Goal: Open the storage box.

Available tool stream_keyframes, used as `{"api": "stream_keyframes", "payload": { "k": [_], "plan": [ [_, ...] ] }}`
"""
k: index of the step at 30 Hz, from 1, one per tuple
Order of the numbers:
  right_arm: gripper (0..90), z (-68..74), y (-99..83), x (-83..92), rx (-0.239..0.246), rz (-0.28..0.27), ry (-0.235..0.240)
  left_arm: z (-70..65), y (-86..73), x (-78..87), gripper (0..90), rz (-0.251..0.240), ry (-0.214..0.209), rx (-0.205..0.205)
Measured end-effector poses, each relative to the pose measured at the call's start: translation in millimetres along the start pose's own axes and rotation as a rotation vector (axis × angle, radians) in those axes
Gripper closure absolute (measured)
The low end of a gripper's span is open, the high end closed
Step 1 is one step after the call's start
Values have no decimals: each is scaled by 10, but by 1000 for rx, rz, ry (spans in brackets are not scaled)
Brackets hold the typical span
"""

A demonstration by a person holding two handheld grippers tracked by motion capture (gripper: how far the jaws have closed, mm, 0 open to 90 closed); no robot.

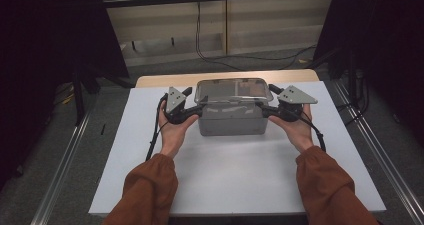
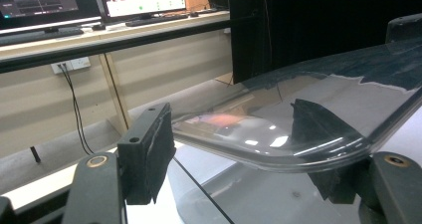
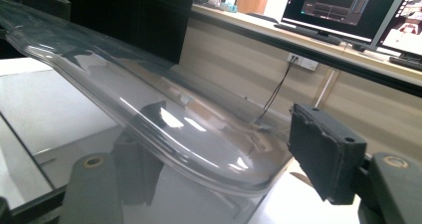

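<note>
A grey box stands on the white table top. A clear plastic lid hangs just above it, tilted a little. My left gripper holds the lid's left end and my right gripper holds its right end. In the left gripper view the lid's rounded end spans the gap between the jaws of that gripper, which stand wide, and the far pad shows through the plastic. The right gripper view has the lid lying the same way across that gripper.
Bare white surface lies in front of the box and on both sides. A wooden strip edges the table's far side. Behind it are a floor cable, a low wall and a desk with monitors. Metal rails flank the table.
</note>
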State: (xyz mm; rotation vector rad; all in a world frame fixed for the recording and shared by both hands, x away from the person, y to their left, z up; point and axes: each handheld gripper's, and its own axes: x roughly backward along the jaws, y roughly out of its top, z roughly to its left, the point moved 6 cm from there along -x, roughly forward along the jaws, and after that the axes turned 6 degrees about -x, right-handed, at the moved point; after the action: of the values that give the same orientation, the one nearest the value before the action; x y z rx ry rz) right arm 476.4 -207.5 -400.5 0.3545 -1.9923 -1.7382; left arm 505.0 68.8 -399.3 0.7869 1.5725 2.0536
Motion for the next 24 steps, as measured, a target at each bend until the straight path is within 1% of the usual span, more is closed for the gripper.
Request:
{"api": "stream_keyframes", "payload": {
  "k": [2, 4, 7, 8, 12, 13, 16, 19, 22, 24],
  "plan": [
    [348, -4, 12, -4, -6, -3, 8, 2, 10, -5, 330, -1, 0, 2],
    [373, -11, 28, -9, -5, -13, 7, 18, 33, -13, 331, 7, -10, -2],
    [380, -21, 38, -17, -9, -10, 14, 13, 46, -25, 349, 3, -20, -1],
    [395, -33, 62, -27, -10, -15, 12, 12, 56, -31, 355, -1, -21, -13],
    [399, -52, 103, -48, -17, -16, 22, 24, 64, -38, 374, -4, -28, -14],
    [409, -53, 110, -50, -17, -16, 22, 40, 74, -48, 374, -10, -23, 3],
    [424, -53, 120, -50, -19, -19, 25, 49, 82, -64, 374, -12, -32, 15],
    [445, -58, 131, -51, -28, -25, 31, 65, 100, -101, 379, -13, -50, -5],
    [460, -72, 138, -53, -37, -28, 35, 66, 121, -126, 408, -16, -53, -25],
    [460, -83, 155, -62, -41, -28, 39, 62, 129, -141, 424, -21, -51, -22]
  ]
}}
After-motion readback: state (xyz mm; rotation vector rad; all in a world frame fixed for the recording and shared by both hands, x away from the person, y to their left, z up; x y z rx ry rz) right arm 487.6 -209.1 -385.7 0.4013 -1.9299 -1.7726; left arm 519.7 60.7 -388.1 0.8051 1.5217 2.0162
